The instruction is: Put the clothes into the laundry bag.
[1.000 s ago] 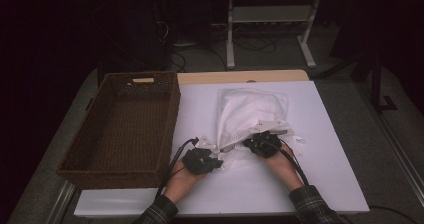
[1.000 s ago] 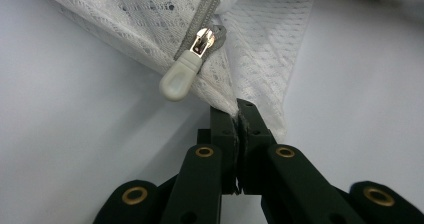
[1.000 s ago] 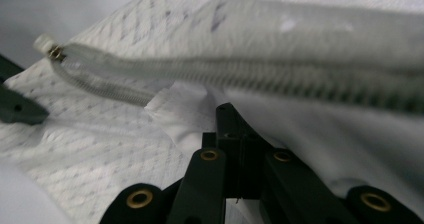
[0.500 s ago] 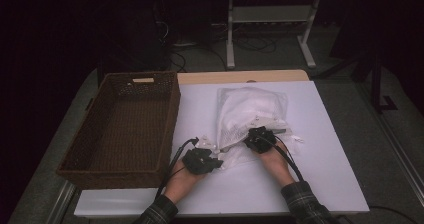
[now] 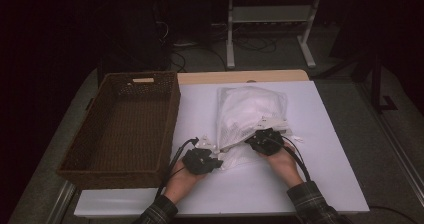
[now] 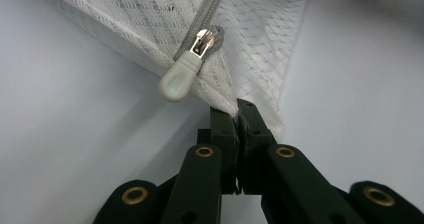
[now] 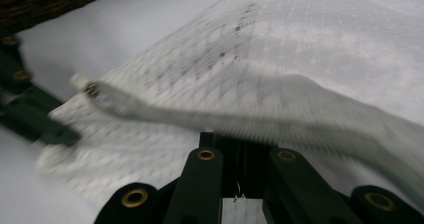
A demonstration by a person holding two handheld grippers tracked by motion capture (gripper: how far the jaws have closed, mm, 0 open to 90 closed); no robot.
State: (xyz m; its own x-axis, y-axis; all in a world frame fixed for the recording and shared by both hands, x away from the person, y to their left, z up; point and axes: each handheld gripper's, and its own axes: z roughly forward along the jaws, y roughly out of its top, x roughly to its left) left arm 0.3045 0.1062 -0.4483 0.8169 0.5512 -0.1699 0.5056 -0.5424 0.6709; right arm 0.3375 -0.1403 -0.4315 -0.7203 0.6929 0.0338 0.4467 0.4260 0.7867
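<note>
I'm looking down on the white table (image 5: pixel 330 184) first, biggest thing here, with the brown wicker basket (image 5: pixel 125 129) sitting at nine o'clock of it, empty as far as I can see. At the table's centre, the white mesh laundry bag (image 5: pixel 252 111) is lying bulging, its zippered mouth toward six o'clock, toward me.

My left gripper (image 5: pixel 201 160) is sitting at seven o'clock of the bag, jaws clamped together on the bag's corner fabric (image 6: pixel 235 101); the zipper pull (image 6: pixel 181 76) is hanging just at eleven o'clock of that pinch, free, not gripped.

My right gripper (image 5: pixel 265 141) is at the bag's five o'clock edge, jaws closed on the upper zipper edge (image 7: pixel 235 119). Compared with a second ago, it's sitting slightly further in toward the bag and lifting that lip off the lower layer. The left hasn't budged.

I'm reading that as the mouth starting to part, so the bag is getting opened while the left anchors it.
</note>
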